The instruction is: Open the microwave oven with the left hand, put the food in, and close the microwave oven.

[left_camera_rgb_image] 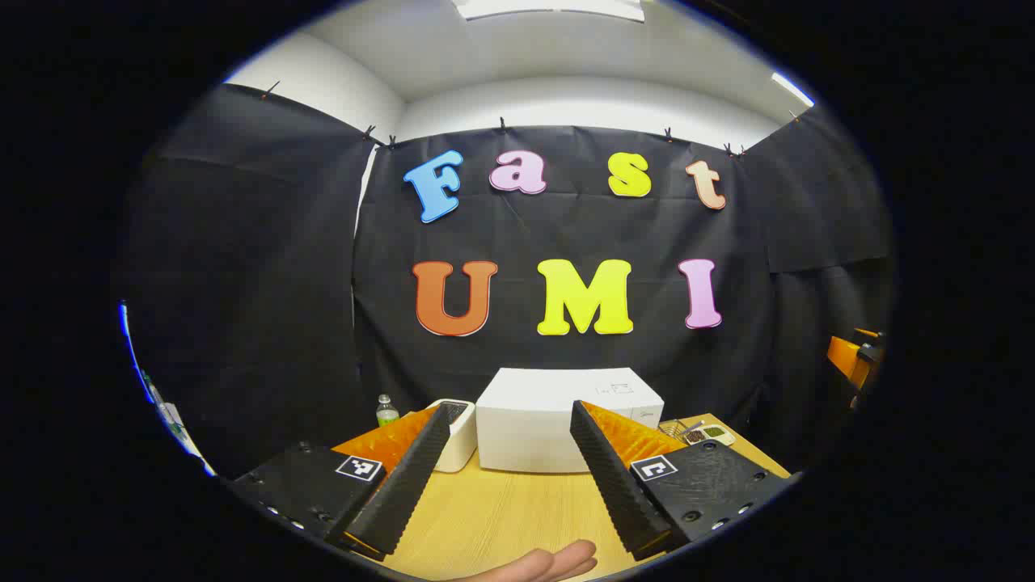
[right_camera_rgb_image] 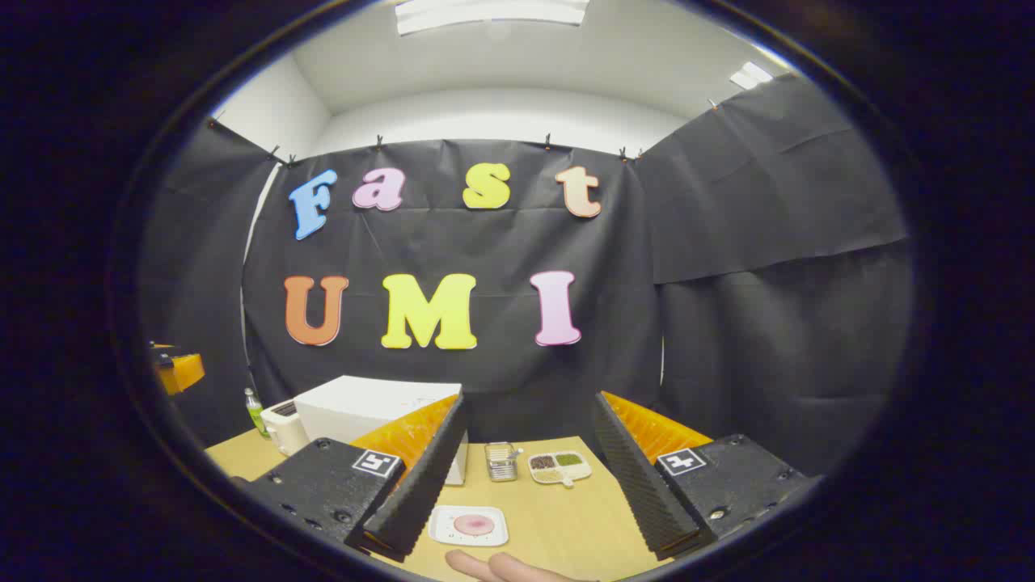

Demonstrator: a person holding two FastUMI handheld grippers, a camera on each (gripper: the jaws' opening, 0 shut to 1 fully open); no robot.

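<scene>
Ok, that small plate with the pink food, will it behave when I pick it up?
The plate looks flat and low-rimmed, so probably hard to get jaws under; it may slide on the smooth table. The food sits loose on top, so tilting could spill it.

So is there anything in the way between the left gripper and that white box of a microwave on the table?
Nothing visible. In the left gripper view the open left gripper looks straight at the white box-shaped microwave oven, with only bare wooden table between them. A small white appliance stands beside the microwave's left side, off the direct line.
</scene>
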